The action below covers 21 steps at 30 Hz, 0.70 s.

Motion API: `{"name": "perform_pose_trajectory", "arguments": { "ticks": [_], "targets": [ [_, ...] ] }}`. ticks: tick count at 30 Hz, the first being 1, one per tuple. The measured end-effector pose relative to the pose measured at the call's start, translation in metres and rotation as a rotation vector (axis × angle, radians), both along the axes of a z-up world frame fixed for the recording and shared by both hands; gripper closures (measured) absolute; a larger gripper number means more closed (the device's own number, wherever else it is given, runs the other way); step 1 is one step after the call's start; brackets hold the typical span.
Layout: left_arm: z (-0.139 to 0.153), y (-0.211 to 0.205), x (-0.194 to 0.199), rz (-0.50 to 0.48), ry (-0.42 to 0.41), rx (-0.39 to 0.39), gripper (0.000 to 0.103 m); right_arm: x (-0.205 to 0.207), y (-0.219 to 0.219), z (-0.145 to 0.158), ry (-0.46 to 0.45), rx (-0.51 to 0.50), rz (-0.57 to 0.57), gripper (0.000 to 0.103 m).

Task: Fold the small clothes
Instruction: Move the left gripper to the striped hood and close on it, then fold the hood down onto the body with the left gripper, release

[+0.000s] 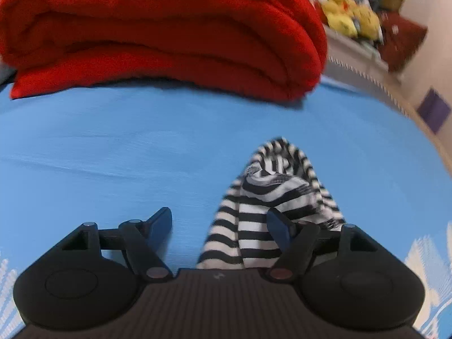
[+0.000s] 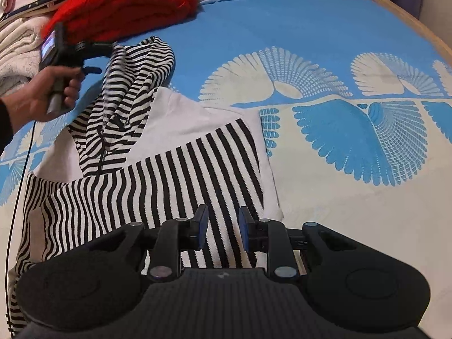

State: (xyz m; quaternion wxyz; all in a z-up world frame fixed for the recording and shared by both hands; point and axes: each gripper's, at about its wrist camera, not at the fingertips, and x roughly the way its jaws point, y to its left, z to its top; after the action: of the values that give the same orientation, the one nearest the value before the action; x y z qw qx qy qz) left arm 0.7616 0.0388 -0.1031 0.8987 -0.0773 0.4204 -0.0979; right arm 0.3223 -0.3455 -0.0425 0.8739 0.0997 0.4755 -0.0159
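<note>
Across the left wrist view, a blue bedsheet (image 1: 113,147) fills the middle, with a folded red blanket (image 1: 169,34) lying on it at the far side. Yellow plush toys (image 1: 350,14) sit blurred on a ledge beyond the bed's corner. The left claw (image 1: 223,226) has its jaws spread wide; a bunched part of the striped shirt (image 1: 271,186) lies on the sheet between them, nearer the right finger, and neither pad presses on it.

From the right wrist view, the black-and-white striped shirt (image 2: 158,169) lies on the bed, its body spread flat with a white panel showing, one sleeve or hood part crumpled toward the upper left. The right claw (image 2: 223,226) hangs over the shirt's near edge, jaws parted by a narrow gap, pads apart from each other; whether they touch the cloth cannot be told. A hand (image 2: 42,96) holds the left claw (image 2: 93,70) at the upper left, beside the crumpled part. Cream towels (image 2: 17,48) lie beside the red blanket (image 2: 124,2). A white feather pattern (image 2: 282,76) decorates the bedsheet (image 2: 282,17).
</note>
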Motion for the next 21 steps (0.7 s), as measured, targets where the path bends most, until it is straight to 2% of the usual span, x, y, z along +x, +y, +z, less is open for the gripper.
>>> {"name": "perform_pose_trajectory", "arguments": {
  "ticks": [1,2,3,4,5,6,10,14,16,18,21],
  "targets": [
    [-0.004,-0.005,0.002,-0.013,0.009,0.016,0.026,0.001,0.001,-0.001,0.003,-0.001,0.002,0.079],
    [-0.007,-0.01,0.002,-0.022,0.011,0.033,0.033,0.001,0.001,-0.002,0.005,-0.003,0.003,0.079],
    [-0.009,-0.013,0.002,-0.031,0.01,0.045,0.047,0.002,0.002,-0.003,0.007,-0.005,0.006,0.079],
    [-0.012,-0.015,0.003,-0.045,0.016,0.045,0.057,0.002,0.003,-0.003,0.008,-0.006,0.007,0.079],
    [-0.013,-0.017,0.001,-0.059,0.021,0.04,0.077,0.002,0.003,-0.004,0.01,-0.008,0.008,0.079],
    [-0.012,-0.019,-0.001,-0.069,0.014,0.044,0.089,0.003,0.003,-0.004,0.012,-0.01,0.007,0.079],
    [0.013,-0.028,-0.014,-0.1,-0.06,0.117,0.094,0.003,0.004,-0.003,0.012,-0.016,0.004,0.079],
    [0.053,-0.026,-0.056,-0.145,-0.136,0.11,0.095,0.003,0.004,0.004,-0.001,-0.014,-0.006,0.079],
    [0.073,-0.027,-0.09,-0.207,-0.183,0.077,0.096,0.002,0.003,0.009,-0.014,-0.007,-0.01,0.079],
    [0.088,-0.031,-0.132,-0.293,-0.236,0.091,0.097,0.002,0.003,0.013,-0.023,-0.003,-0.014,0.079],
    [0.102,-0.031,-0.211,-0.442,-0.289,0.078,0.098,-0.001,0.003,0.019,-0.033,0.009,-0.019,0.079]
  ]
}}
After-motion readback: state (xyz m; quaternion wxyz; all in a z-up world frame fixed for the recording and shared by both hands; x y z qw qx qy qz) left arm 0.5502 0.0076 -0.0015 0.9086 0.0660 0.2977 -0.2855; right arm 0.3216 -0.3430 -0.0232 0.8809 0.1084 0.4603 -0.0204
